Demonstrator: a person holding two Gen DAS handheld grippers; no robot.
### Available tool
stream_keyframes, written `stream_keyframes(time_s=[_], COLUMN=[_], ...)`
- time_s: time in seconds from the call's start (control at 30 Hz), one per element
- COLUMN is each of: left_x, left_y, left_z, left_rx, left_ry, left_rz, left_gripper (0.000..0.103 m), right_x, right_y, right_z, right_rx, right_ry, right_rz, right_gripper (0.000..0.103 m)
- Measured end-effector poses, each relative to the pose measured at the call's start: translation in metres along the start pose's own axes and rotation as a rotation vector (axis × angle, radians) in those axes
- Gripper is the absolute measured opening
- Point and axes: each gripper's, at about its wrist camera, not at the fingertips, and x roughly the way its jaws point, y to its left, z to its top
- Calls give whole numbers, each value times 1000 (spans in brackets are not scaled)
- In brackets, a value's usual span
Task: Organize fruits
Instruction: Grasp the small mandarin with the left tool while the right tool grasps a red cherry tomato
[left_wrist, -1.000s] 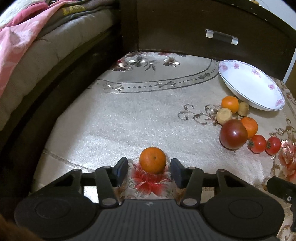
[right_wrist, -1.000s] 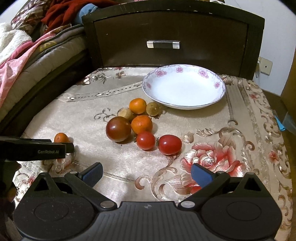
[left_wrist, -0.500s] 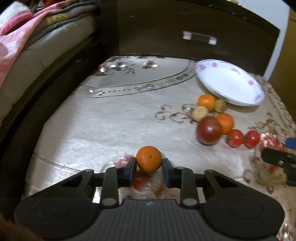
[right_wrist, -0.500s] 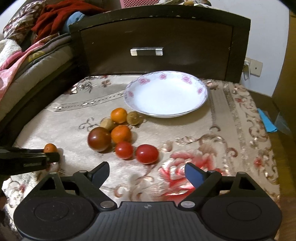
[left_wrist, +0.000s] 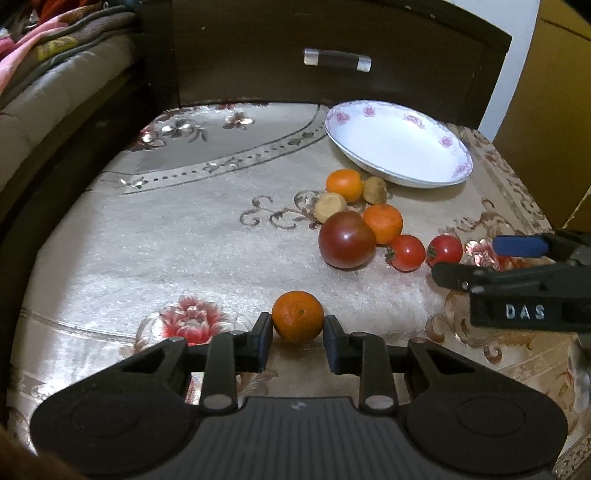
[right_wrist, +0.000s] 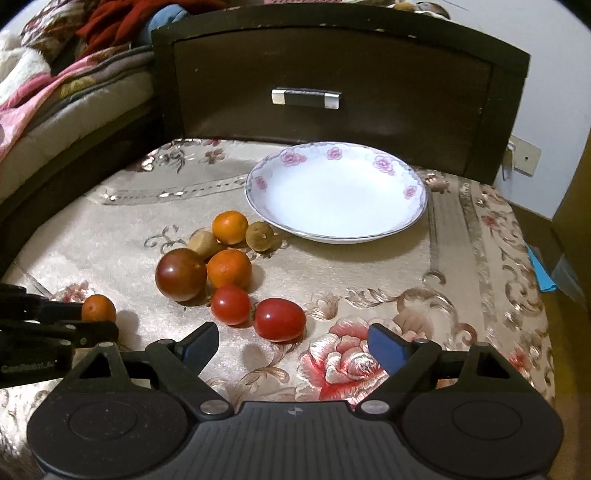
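My left gripper (left_wrist: 297, 334) is shut on a small orange (left_wrist: 297, 315) and holds it just above the cloth; the orange also shows in the right wrist view (right_wrist: 98, 308). A white flowered plate (left_wrist: 399, 142) stands empty at the back right, also in the right wrist view (right_wrist: 336, 192). In front of it lie a dark tomato (right_wrist: 180, 274), two oranges (right_wrist: 229, 268), two beige fruits (right_wrist: 259, 236) and two red tomatoes (right_wrist: 280, 319). My right gripper (right_wrist: 293, 341) is open and empty, just short of the red tomatoes.
The fruits lie on a table under a beige embroidered cloth (left_wrist: 166, 236). A dark wooden cabinet with a drawer handle (right_wrist: 305, 98) stands behind the table. A bed with blankets (right_wrist: 44, 96) runs along the left. The table's right edge drops off (right_wrist: 543, 295).
My left gripper closed on the small orange and carried it right, toward the other fruits. My right gripper moved slightly forward toward the red tomatoes and stayed open.
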Motion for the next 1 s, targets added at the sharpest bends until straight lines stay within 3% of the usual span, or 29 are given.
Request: stream_keyframes(time_s=[0.47, 0.67, 0.77, 0.8, 0.83, 1.0], left_x=[8, 8, 7, 7, 6, 3], left_y=[-9, -10, -9, -9, -9, -10], left_z=[-2, -2, -2, -2, -2, 2], left_rx=[56, 69, 73, 71, 69, 60], left_ry=[-5, -8, -6, -3, -1, -10], left_rz=[23, 31, 26, 24, 23, 0], left_gripper=[39, 39, 39, 38, 38, 38], right_x=[21, 21, 17, 16, 15, 13], right_y=[-6, -1, -4, -6, -6, -2], right_z=[2, 1, 2, 4, 5, 3], right_rx=[-12, -48, -34, -13, 1, -3], right_ry=[24, 26, 15, 18, 21, 24], right_rz=[25, -5, 6, 42, 53, 45], right_gripper=[71, 68, 47, 31, 27, 27])
